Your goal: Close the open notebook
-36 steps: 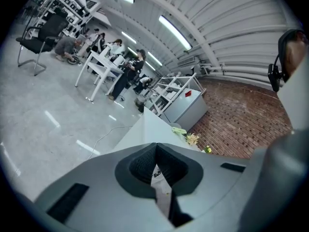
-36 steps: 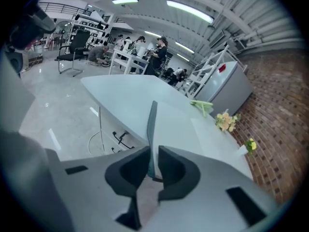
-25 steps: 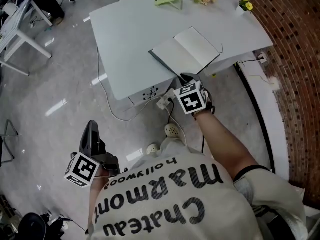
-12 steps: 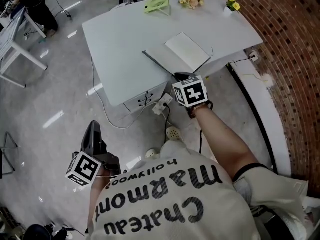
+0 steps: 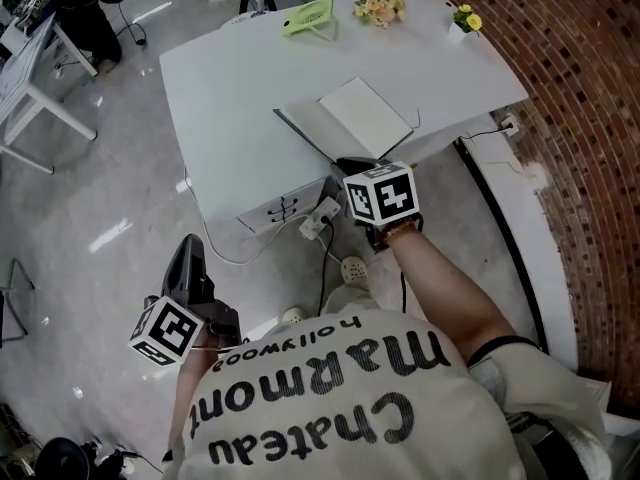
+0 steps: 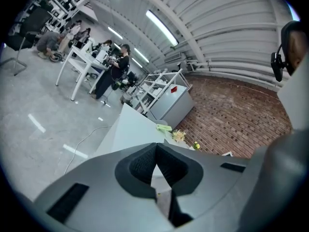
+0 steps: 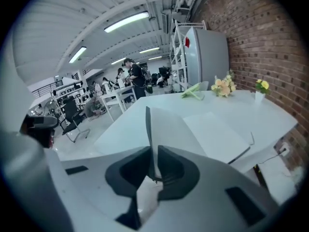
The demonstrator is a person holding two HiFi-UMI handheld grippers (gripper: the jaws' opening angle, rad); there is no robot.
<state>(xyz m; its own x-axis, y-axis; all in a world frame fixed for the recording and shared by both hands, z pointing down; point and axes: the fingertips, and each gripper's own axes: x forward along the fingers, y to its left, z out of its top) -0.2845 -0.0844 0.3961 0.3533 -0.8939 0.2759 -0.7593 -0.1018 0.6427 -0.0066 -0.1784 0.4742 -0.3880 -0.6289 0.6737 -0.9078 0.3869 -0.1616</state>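
White-paged notebook (image 5: 362,116) is lying open near the front edge of the pale table (image 5: 230,78). Right gripper (image 7: 153,164) is pinching its upturned left cover. Left gripper (image 6: 155,164) is hanging low over the floor, jaws closed on nothing.

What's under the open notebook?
The white table is under the notebook. Whatever might lie beneath its flat page is covered; the right gripper holds the other side up.

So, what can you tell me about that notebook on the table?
The notebook lies open near the front edge of the white table, blank pale pages up, dark cover beneath. The right half rests flat; the left half is lifted steeply, pinched in the right gripper. A thin cord shows at its right side.
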